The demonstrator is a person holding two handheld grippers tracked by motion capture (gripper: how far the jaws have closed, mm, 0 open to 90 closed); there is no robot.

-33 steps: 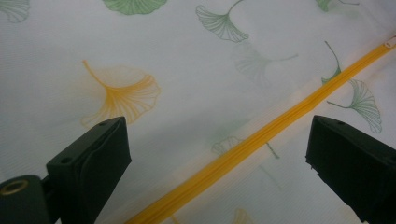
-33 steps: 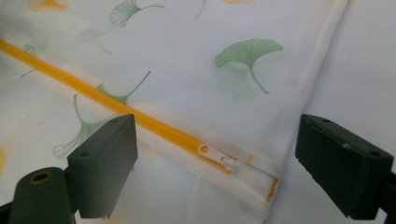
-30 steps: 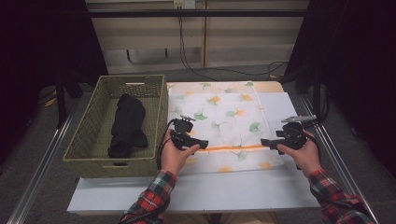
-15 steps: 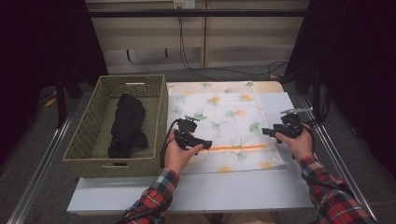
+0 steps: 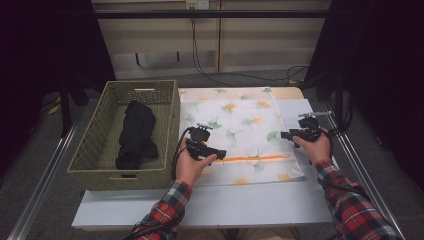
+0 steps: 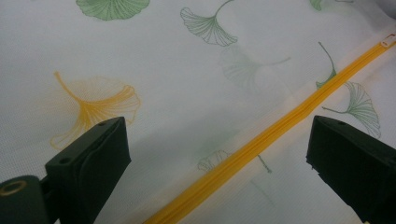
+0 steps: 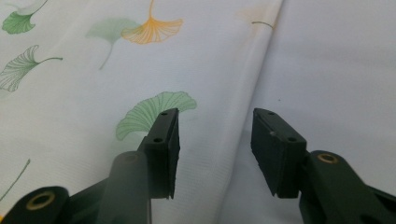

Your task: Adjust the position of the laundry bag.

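Note:
A white mesh bag (image 5: 240,125) printed with ginkgo leaves lies flat on the table, an orange zipper (image 5: 255,159) running across its near part. My left gripper (image 5: 216,153) hovers over the zipper's left end. In the left gripper view it (image 6: 217,135) is open wide, with the zipper (image 6: 261,140) passing diagonally between the jaws. My right gripper (image 5: 287,134) is at the bag's right edge. Its jaws (image 7: 215,116) have just been closing and stand half apart, straddling the bag's edge (image 7: 247,93) without pressing on it.
A woven basket (image 5: 100,150) stands left of the bag with a black garment (image 5: 135,132) inside. The white tabletop (image 5: 225,205) shows bare along the near side and right of the bag (image 7: 336,70). Cables run behind the table.
My right hand has moved away from the near edge, farther along the bag's right side, and its jaws have narrowed. The left hand has stayed put.

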